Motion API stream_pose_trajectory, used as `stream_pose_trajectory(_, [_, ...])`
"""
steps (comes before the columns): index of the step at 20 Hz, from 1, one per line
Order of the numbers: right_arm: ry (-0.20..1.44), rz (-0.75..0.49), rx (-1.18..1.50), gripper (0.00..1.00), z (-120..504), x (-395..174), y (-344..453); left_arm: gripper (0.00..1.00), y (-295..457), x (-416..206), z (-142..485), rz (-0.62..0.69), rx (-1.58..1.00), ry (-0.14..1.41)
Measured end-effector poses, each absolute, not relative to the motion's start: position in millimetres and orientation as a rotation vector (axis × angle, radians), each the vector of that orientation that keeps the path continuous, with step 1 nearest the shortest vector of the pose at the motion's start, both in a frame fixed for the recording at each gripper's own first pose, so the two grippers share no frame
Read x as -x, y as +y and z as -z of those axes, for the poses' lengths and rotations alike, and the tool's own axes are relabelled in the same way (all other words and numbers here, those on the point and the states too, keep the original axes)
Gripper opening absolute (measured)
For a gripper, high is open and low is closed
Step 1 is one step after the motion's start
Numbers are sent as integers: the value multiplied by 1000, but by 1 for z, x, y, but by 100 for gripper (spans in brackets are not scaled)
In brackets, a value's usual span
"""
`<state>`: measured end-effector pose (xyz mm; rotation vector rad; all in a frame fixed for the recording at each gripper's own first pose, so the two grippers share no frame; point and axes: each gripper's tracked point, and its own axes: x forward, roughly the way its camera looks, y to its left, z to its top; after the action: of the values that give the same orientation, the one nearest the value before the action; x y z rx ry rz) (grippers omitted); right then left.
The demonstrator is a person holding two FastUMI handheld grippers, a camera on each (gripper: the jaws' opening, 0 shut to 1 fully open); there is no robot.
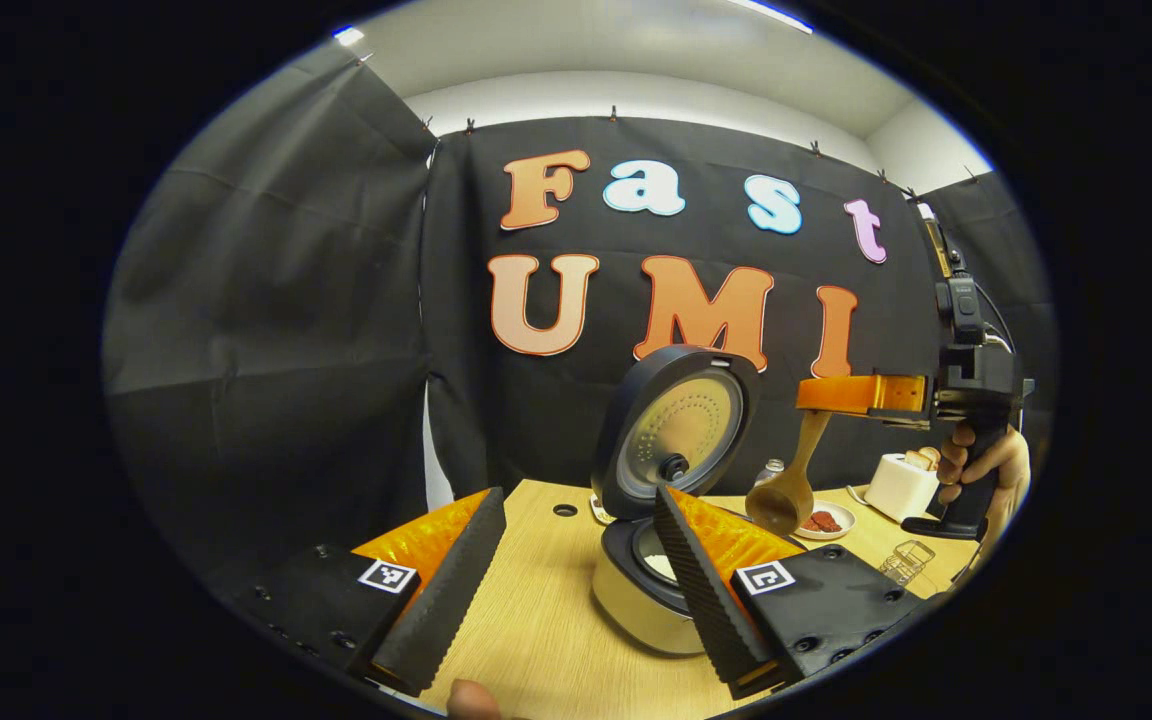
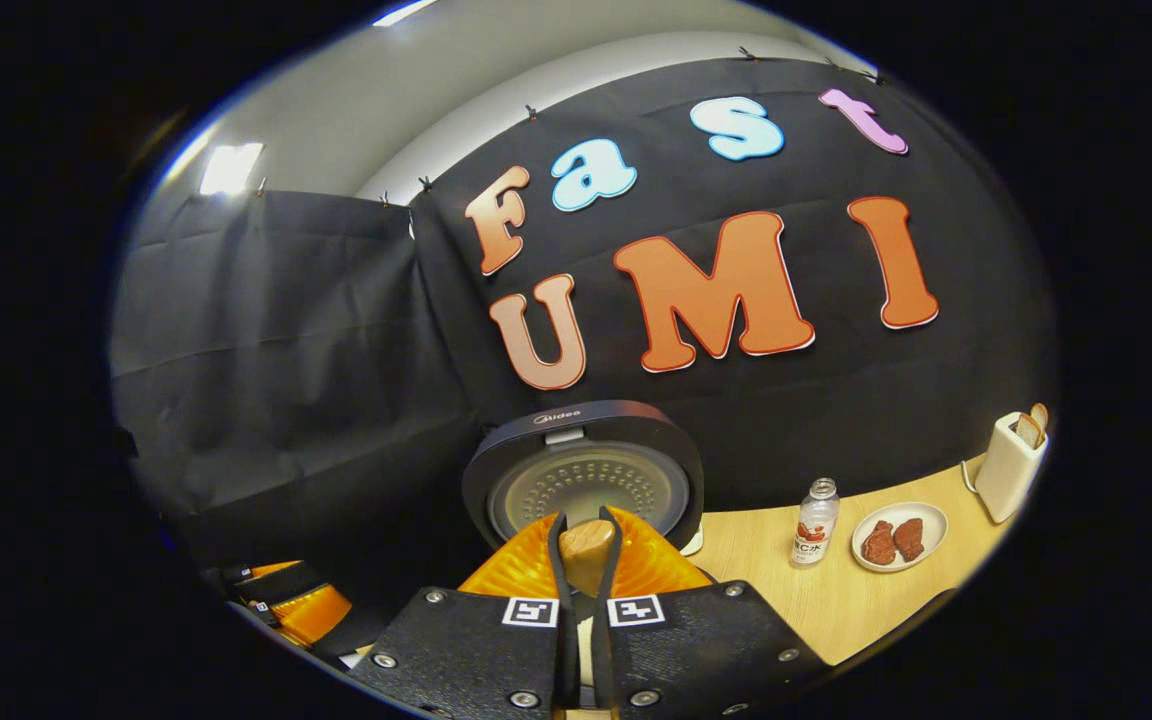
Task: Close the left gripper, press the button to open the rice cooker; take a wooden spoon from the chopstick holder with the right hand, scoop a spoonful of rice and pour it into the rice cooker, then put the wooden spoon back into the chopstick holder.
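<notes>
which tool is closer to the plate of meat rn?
Right. The right tool holds the wooden spoon above the plate. The left tool hangs open this side of the rice cooker.

Hidden and cut-off parts around the cooker

The left claw (image 1: 576, 560) covers the right side of the rice cooker (image 1: 636, 590), so its pot barely shows. In the right gripper view, the right claw (image 2: 584, 560) hides most of the wooden spoon (image 2: 586, 545) and the cooker's body below the lid (image 2: 584, 470). The wire holder (image 1: 904, 562) is too small to make out.
</notes>
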<state>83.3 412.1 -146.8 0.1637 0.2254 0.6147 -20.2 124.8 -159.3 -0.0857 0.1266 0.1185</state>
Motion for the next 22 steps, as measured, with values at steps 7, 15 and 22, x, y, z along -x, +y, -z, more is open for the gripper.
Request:
stream_pose_trajectory(7, [210,-575,-239,4,130,-86,371,100,124,23,153,-134,85,112])
stream_pose_trajectory(15, [171,-426,-301,4,108,-85,262,100,105,27,144,-108,85,92])
stream_pose_trajectory(22, [162,-298,-349,4,115,-74,173,100,91,33,126,-101,100,49])
